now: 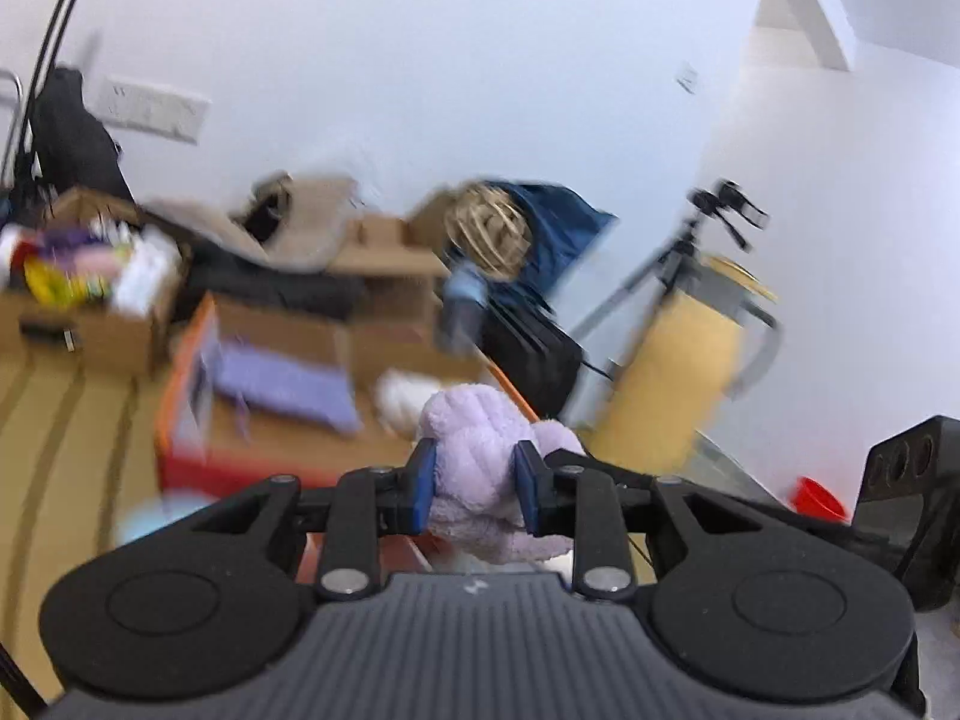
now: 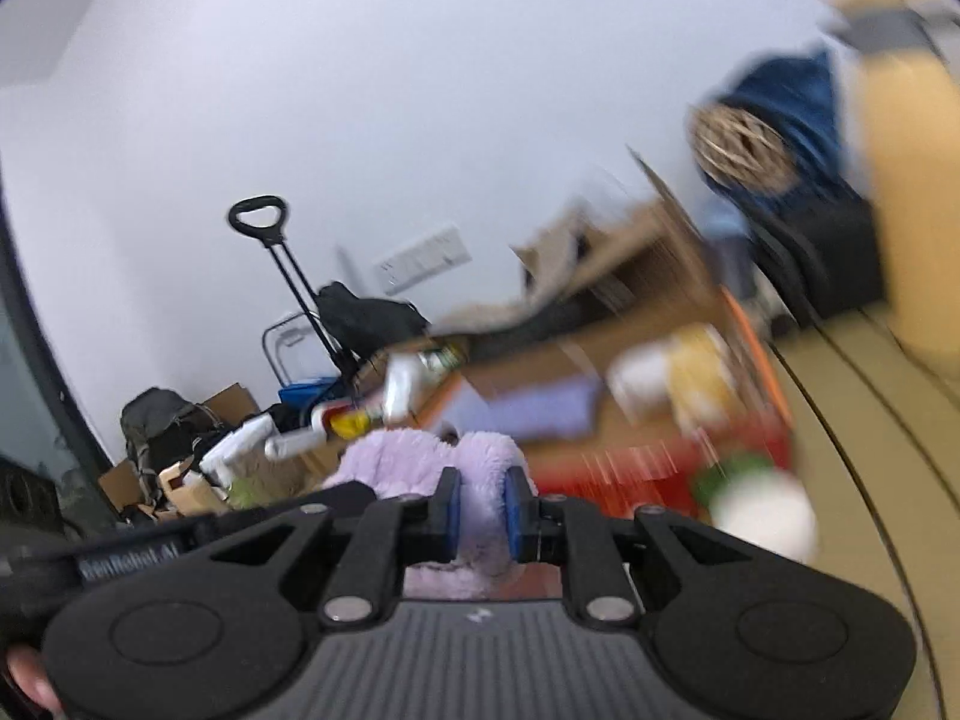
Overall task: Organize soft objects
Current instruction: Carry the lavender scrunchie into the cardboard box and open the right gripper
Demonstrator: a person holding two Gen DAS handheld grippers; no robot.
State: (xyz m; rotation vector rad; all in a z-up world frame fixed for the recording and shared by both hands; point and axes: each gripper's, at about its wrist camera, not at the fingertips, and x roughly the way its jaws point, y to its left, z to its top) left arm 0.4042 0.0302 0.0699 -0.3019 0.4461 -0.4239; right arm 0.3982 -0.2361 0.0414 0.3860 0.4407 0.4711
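Left wrist view: both jaws pinch a lilac plush toy (image 1: 480, 456); beyond, an orange-rimmed box (image 1: 180, 396) holds purple cloth (image 1: 282, 387).

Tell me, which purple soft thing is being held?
The fluffy lilac plush, pinched between the left hand-held gripper's blue pads. The flatter purple cloth lies untouched in the cardboard box behind it.

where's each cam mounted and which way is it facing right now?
Left wrist: on the left gripper, facing along its fingers over cardboard boxes to a white wall; gripper shut on a lilac plush.
Right wrist: on the right gripper, tilted, facing the same wall; shut on lilac plush; a fingertip shows at lower left.
Shared: plush, boxes, blue bag.
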